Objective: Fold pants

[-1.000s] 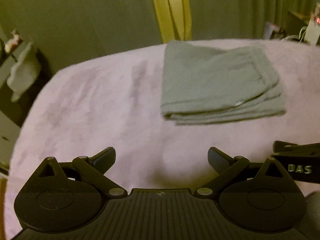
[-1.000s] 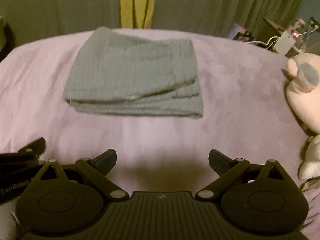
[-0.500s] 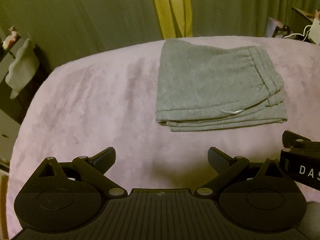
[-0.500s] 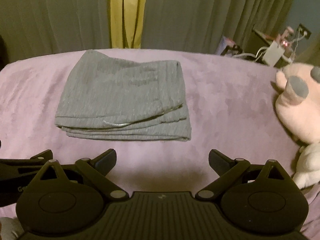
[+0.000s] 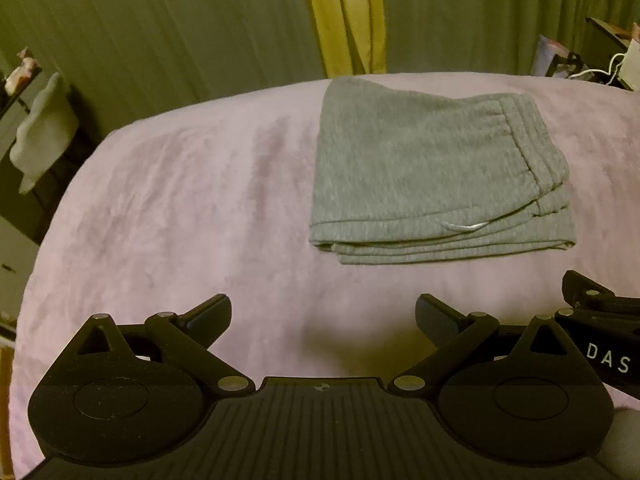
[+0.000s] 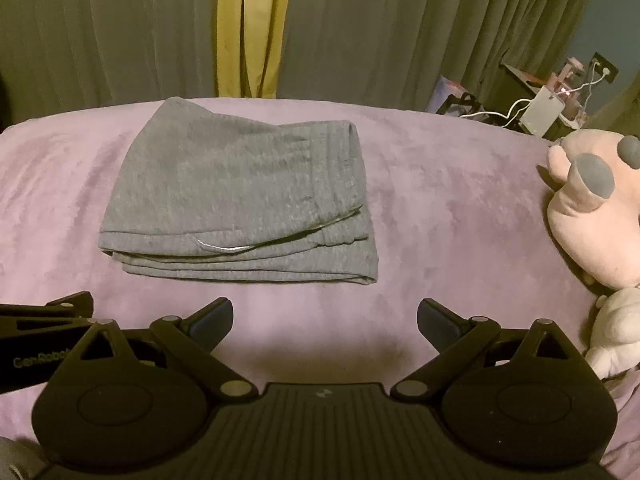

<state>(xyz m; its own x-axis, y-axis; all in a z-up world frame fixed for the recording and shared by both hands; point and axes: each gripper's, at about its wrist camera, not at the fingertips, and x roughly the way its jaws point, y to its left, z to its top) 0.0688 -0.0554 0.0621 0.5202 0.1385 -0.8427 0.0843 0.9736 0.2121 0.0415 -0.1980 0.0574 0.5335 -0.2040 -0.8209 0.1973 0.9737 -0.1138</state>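
Grey pants lie folded into a flat layered rectangle on a purple blanket. The ribbed waistband sits at the right side and a white drawstring tip pokes out near the front edge. My left gripper is open, held back from the pants, which lie ahead and to its right. My right gripper is open too, with the pants ahead and to its left. Neither gripper touches the fabric. Each view catches the side of the other gripper at its edge.
A pink plush toy and a white one rest at the blanket's right edge. Green curtains with a yellow strip hang behind. A side table with cables stands at the far right; shelving at the left.
Both grippers have drawn back and risen, so the folded pants look smaller and farther away. The pants have stayed in place. Both grippers remained open.
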